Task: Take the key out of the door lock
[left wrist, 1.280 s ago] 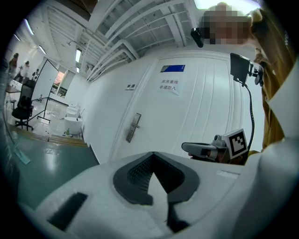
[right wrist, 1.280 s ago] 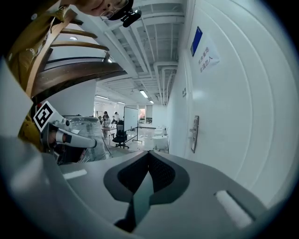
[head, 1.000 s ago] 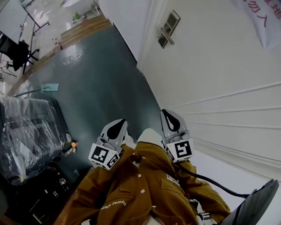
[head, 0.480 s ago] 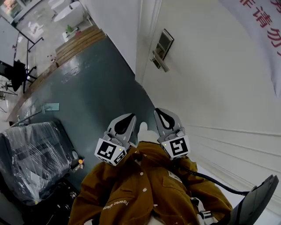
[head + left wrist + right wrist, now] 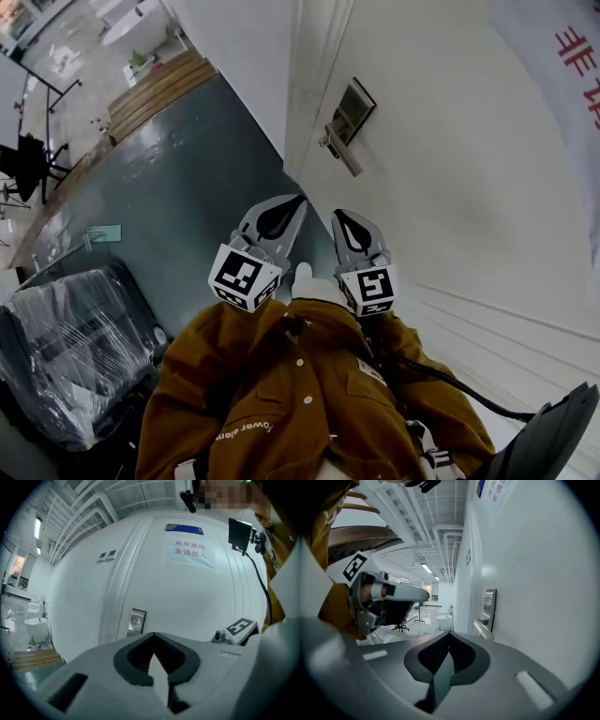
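The person stands close to a white door [image 5: 450, 169]. Both tongs are held up in front of a brown jacket [image 5: 281, 394].

The left gripper [image 5: 292, 206] and the right gripper [image 5: 341, 217] are side by side and close together. Their tips point at the far part of the door. Neither one touches the door.

In the left gripper view, the left gripper [image 5: 153, 637] has its two jaws pressed together, with nothing between them. In the right gripper view, the right gripper [image 5: 450, 634] is clenched the same way, and it holds nothing too.

The door lock [image 5: 352, 101] is a dark plate on the door, past the tips of both tongs and a little to the right. A silver handle [image 5: 339, 150] sticks out just below it. The lock plate [image 5: 137, 622] also shows in the left gripper view, above the jaws and a bit to the left. In the right gripper view the lock [image 5: 489, 605] is on the right, with the handle [image 5: 483, 630] under it.

The key is too small to make out in any view.

A sign [image 5: 562, 56] with red letters hangs on the door at the far right. The floor [image 5: 187, 206] on the left is dark and shiny.
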A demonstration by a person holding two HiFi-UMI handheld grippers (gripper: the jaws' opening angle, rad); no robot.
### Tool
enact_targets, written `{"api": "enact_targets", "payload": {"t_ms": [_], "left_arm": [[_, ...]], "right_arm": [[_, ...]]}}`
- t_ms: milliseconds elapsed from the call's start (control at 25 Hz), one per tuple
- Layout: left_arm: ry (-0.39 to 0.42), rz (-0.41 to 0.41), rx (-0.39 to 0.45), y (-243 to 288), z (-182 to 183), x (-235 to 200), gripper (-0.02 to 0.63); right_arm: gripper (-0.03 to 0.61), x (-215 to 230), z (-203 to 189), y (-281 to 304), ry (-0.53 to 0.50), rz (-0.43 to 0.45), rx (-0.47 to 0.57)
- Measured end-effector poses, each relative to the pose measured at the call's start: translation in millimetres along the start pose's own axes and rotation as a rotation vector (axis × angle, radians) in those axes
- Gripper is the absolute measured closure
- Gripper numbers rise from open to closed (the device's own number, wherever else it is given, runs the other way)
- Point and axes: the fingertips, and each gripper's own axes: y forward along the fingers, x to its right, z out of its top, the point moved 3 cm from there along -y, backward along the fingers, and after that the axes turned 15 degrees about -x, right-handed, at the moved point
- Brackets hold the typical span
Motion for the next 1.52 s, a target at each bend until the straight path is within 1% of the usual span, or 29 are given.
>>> {"api": "enact_targets", "payload": {"t_ms": [40, 80, 160, 200, 240, 280, 320, 440, 480, 520, 640, 760, 840, 880, 1040, 1160, 1320, 1520], "left_arm": [[0.003, -0.011, -0.004, 1, 1, -2, 0.617], [0.006, -0.022, -0.009, 1, 2, -3, 0.618], [0.015, -0.042, -0.014, 2, 1, -5, 0.617], [0.02, -0.05, -0.013, 2, 1, -5, 0.617], [0.024, -0.057, -0.013, 1, 2, -5, 0.617], [0.029, -0.063, -0.013, 1, 3, -5, 0.617], [0.033, -0.069, -0.014, 0, 4, -6, 0.618], [0.036, -0.085, -0.016, 3, 5, -7, 0.617], [0.033, -0.087, -0.022, 4, 4, -7, 0.574], [0.031, -0.086, -0.028, 5, 2, -8, 0.545], [0.029, -0.084, -0.041, 5, -3, -9, 0.546], [0.023, -0.097, -0.058, 5, -8, -8, 0.546], [0.021, -0.105, -0.064, 6, -9, -7, 0.546], [0.022, -0.108, -0.065, 7, -10, -6, 0.548], [0.026, -0.117, -0.065, 5, -11, -6, 0.558], [0.028, -0.119, -0.065, 5, -10, -5, 0.558], [0.033, -0.125, -0.071, 1, -13, -3, 0.56], [0.033, -0.127, -0.077, -5, -17, -5, 0.563]], "right_arm": [[0.562, 3, -3, 14, 0.034, 0.01, -0.012], [0.541, 8, -6, 29, 0.098, 0.03, -0.013], [0.471, 22, -14, 58, 0.304, 0.079, 0.017], [0.471, 29, -19, 70, 0.417, 0.093, 0.034], [0.486, 36, -24, 82, 0.514, 0.098, 0.048], [0.515, 42, -29, 92, 0.588, 0.097, 0.059], [0.531, 46, -31, 101, 0.643, 0.097, 0.07], [0.522, 57, -28, 126, 0.782, 0.135, 0.119], [0.515, 61, -27, 134, 0.839, 0.155, 0.142], [0.508, 65, -26, 141, 0.903, 0.174, 0.168], [0.514, 78, -28, 159, 1.088, 0.213, 0.243], [0.51, 85, -27, 174, 1.243, 0.252, 0.313], [0.496, 90, -25, 183, 1.31, 0.262, 0.356], [0.512, 92, -24, 185, 1.327, 0.26, 0.378], [0.521, 95, -22, 186, 1.369, 0.266, 0.435], [0.517, 95, -28, 186, 1.432, 0.267, 0.465], [0.511, 95, -32, 190, 1.49, 0.28, 0.548], [0.534, 94, -35, 198, 1.55, 0.285, 0.616]]}}
